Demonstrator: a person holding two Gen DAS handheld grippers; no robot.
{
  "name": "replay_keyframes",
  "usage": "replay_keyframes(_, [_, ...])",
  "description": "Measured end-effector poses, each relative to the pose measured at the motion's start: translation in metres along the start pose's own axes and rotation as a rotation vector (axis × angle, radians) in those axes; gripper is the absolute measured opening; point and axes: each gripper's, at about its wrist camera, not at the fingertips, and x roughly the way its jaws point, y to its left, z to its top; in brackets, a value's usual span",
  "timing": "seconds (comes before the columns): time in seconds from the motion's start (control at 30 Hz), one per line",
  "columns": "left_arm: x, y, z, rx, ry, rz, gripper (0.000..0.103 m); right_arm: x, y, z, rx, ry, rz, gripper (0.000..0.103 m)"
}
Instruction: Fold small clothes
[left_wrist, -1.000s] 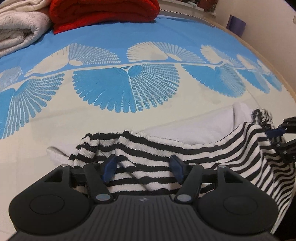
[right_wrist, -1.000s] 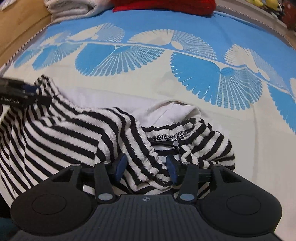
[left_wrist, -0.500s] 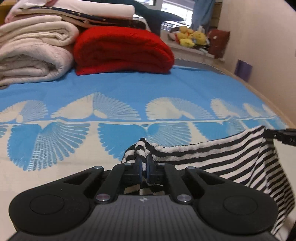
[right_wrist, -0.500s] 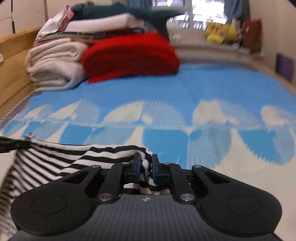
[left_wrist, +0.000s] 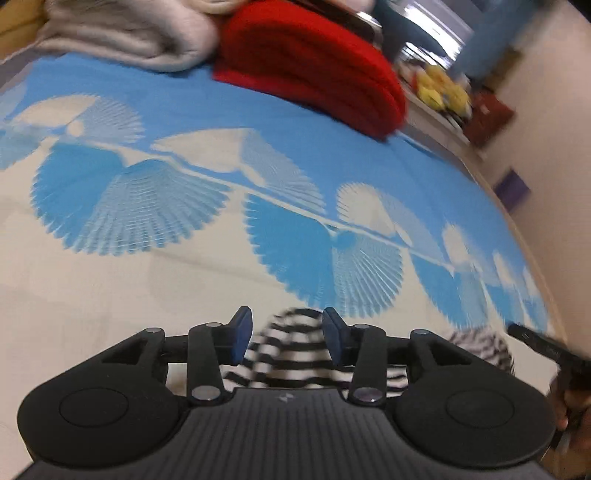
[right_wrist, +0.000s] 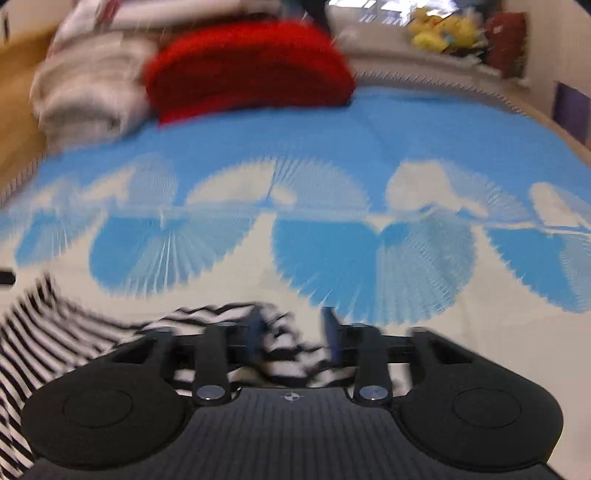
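Striped garment (left_wrist: 291, 354) on bed (left_wrist: 110, 295): both hand-held grippers, left (left_wrist: 287, 334) and right (right_wrist: 291, 334), jaws just parted (cloth between, unpinched); red blanket (left_wrist: 306, 62) at 12 o'clock.

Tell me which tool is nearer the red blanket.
Too close to call. The left tool and the right tool both sit over the striped garment at the near end of the bed, far from the red blanket.

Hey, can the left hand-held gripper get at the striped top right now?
Probably yes: the left hand-held gripper, jaws just opened, has the striped top lying between its fingers, nothing in the way.
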Motion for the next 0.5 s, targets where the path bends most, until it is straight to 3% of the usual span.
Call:
replay_keyframes(0.1, [0.010, 0.007, -0.003, -0.004, 0.066, 0.019, 0.050, -0.015, -0.028, -0.001, 0.064, -0.044, -0.044, 0.053])
replay_keyframes(0.2, [0.023, 0.002, -0.009, 0.058, 0.119, 0.042, 0.056, -0.007, -0.050, -0.008, 0.118, 0.042, -0.038, 0.054])
replay_keyframes(0.27, [0.030, -0.002, -0.014, 0.081, 0.140, 0.051, 0.056, 0.005, -0.057, -0.015, 0.127, 0.149, 0.028, 0.054])
replay_keyframes(0.4, [0.043, -0.006, -0.020, 0.110, 0.157, 0.073, 0.056, 0.016, -0.047, -0.021, 0.044, 0.199, 0.011, 0.053])
replay_keyframes(0.47, [0.047, -0.006, -0.023, 0.125, 0.161, 0.084, 0.053, 0.021, -0.040, -0.021, 0.019, 0.204, 0.007, 0.049])
replay_keyframes(0.5, [0.049, -0.005, -0.023, 0.126, 0.159, 0.082, 0.044, 0.022, -0.038, -0.021, 0.013, 0.199, 0.014, 0.037])
